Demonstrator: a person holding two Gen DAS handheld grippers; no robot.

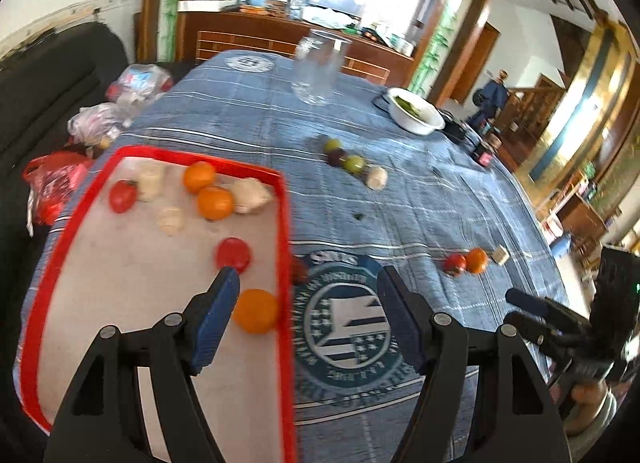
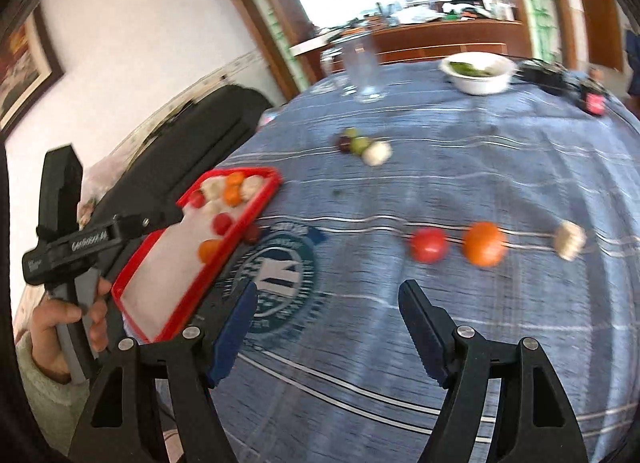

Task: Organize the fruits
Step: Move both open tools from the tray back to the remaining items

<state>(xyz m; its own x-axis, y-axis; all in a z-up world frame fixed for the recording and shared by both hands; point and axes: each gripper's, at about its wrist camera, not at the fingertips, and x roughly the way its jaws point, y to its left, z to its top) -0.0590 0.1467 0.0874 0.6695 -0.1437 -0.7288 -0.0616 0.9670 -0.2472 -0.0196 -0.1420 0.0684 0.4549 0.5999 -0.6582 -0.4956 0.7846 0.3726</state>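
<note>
A red-rimmed tray (image 1: 285, 223) (image 2: 182, 303) at the table's left holds several oranges, red tomatoes and white garlic-like pieces. My left gripper (image 1: 308, 279) is open and empty, straddling the tray's right rim; an orange (image 1: 256, 310) lies by its left finger, and a dark red fruit (image 1: 298, 270) sits just outside the rim. My right gripper (image 2: 328, 291) is open and empty above the blue cloth. Ahead of it lie a tomato (image 2: 429, 244), an orange (image 2: 484, 244) and a white piece (image 2: 569, 240). Farther off lie green and dark fruits (image 2: 356, 143) and a white piece (image 2: 376, 152).
A clear glass jar (image 1: 318, 67) and a white bowl with greens (image 1: 416, 109) stand at the far side of the table. Small dark jars (image 1: 484, 155) sit near the right edge. Plastic bags (image 1: 100, 119) lie on the black sofa at left.
</note>
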